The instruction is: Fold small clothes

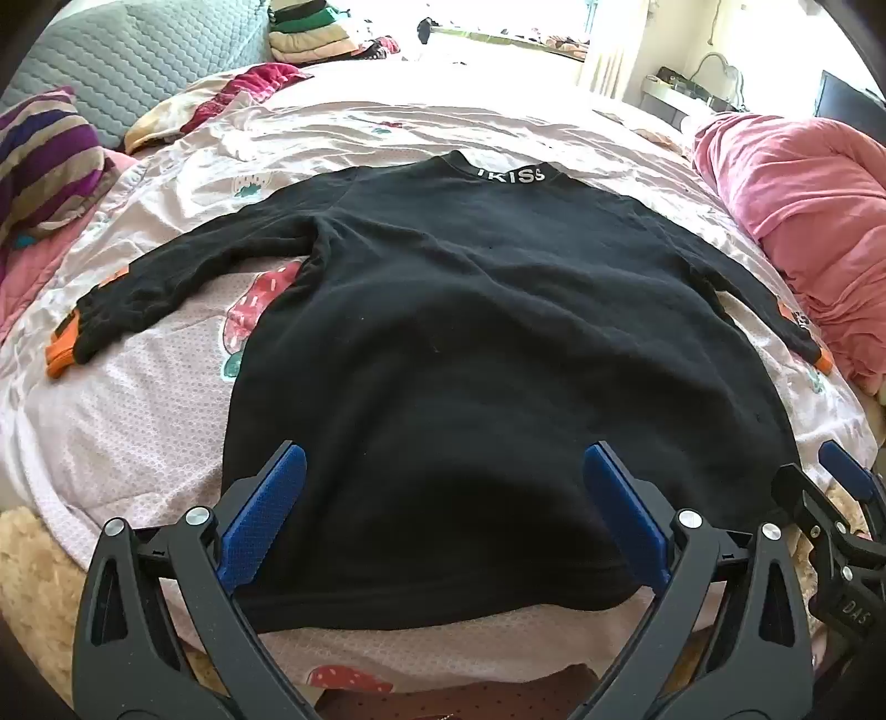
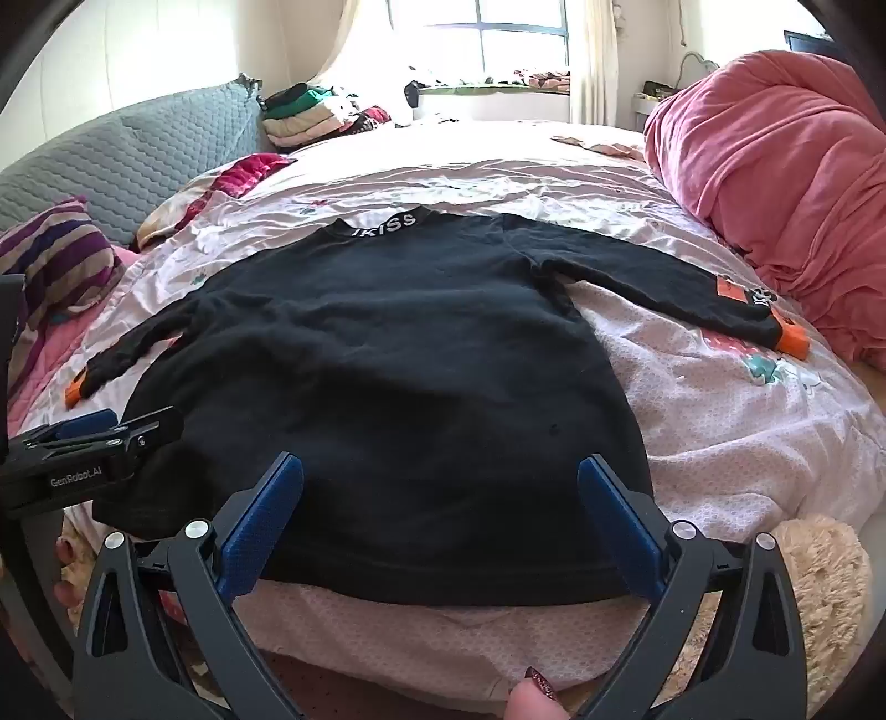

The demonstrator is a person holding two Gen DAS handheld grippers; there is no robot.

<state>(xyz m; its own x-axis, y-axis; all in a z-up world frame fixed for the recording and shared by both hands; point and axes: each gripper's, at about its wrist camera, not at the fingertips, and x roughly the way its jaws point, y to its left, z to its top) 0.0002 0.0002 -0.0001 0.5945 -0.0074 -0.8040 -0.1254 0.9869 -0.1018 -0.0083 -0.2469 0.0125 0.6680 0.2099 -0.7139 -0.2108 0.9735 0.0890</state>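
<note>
While the black sweater (image 1: 470, 332) lies flat on the bed (image 1: 138, 432), sleeves out, both the left gripper (image 1: 443, 471) and right gripper (image 2: 440, 482) hang spread and empty over its hem. Pinching only 1 layer, or the bedsheet too, would likely spoil the fold. Dark fabric hides seams.

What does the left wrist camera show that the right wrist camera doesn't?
Only the left wrist view: the right claw at its right edge.
Only the right wrist view: the window, the left claw at its left edge, and a fingertip.
Both: the black sweater lying flat on the bedspread, orange cuffs, and the pink duvet.
</note>
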